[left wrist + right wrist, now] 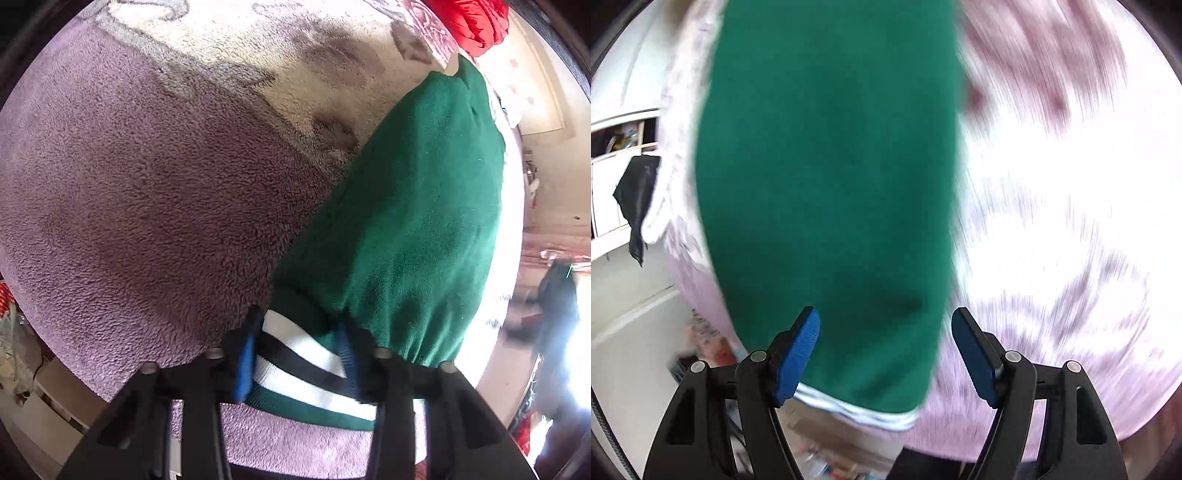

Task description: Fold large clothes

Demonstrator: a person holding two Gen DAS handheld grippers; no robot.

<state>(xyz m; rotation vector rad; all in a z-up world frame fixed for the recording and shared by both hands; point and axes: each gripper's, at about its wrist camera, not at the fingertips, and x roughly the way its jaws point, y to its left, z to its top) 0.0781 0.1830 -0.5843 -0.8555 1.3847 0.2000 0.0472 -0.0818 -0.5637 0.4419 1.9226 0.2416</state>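
Note:
A green fleece garment (413, 221) with a white, black and green striped cuff (295, 362) lies on a pinkish-purple fuzzy blanket (129, 206). My left gripper (295, 350) has its blue-padded fingers (245, 365) on both sides of the striped cuff, pinching it. In the right wrist view the same green garment (831, 184) runs away from me, its white-striped hem (871, 413) nearest. My right gripper (886, 354) is open with the blue pads (798, 358) wide apart, hovering over the garment's near end, holding nothing. This view is motion-blurred.
The blanket has a cream and grey pattern (258, 48) further away. A red cloth (472, 22) lies at the far end. The bed edge (672, 206) drops to the floor on the left, with a dark cloth (637, 199) hanging by white furniture.

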